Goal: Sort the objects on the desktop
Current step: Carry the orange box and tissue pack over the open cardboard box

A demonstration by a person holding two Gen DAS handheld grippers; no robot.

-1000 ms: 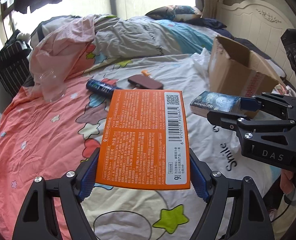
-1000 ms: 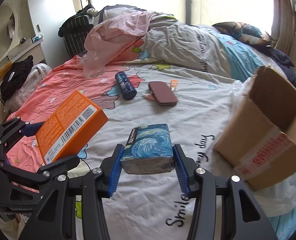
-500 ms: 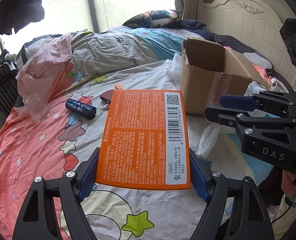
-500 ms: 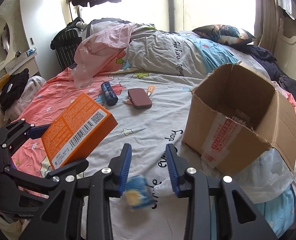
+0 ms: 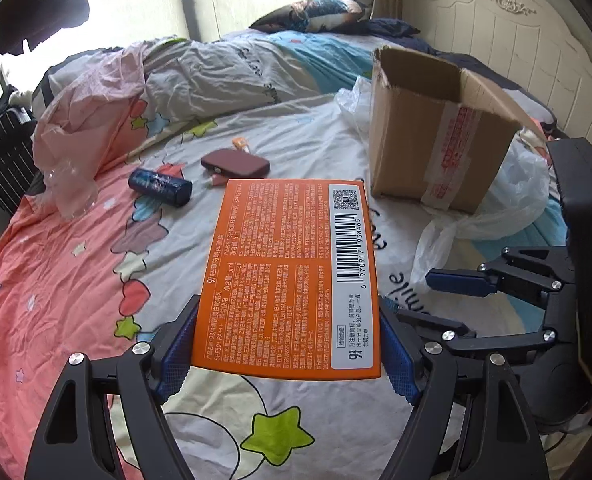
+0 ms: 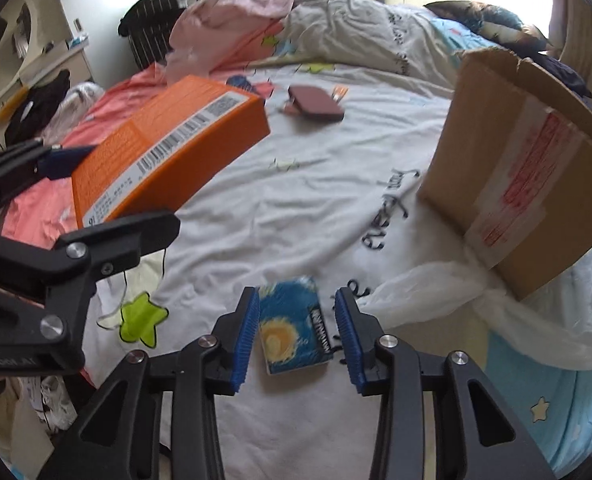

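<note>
My left gripper (image 5: 285, 350) is shut on a large orange box (image 5: 291, 276) and holds it above the bed; the box also shows in the right wrist view (image 6: 167, 144). My right gripper (image 6: 296, 332) is open, its blue pads either side of a small blue starry-pattern box (image 6: 293, 324) that lies on the bedsheet below, apart from both pads. In the left wrist view the right gripper (image 5: 448, 300) sits at the right, empty. An open cardboard carton (image 5: 436, 136) stands on the bed at the right (image 6: 536, 160).
A dark blue tube (image 5: 159, 186), a maroon pouch (image 5: 233, 162) and a small orange item (image 5: 240, 143) lie mid-bed. A white plastic bag (image 6: 476, 300) lies under the carton. Crumpled quilt and pink cloth (image 5: 95, 112) lie at the back. A headboard (image 5: 496, 40) stands at the right.
My right gripper opened and the blue starry box dropped out of it onto the sheet. Both grippers swung right toward the carton, then lower. The left still holds the orange box.
</note>
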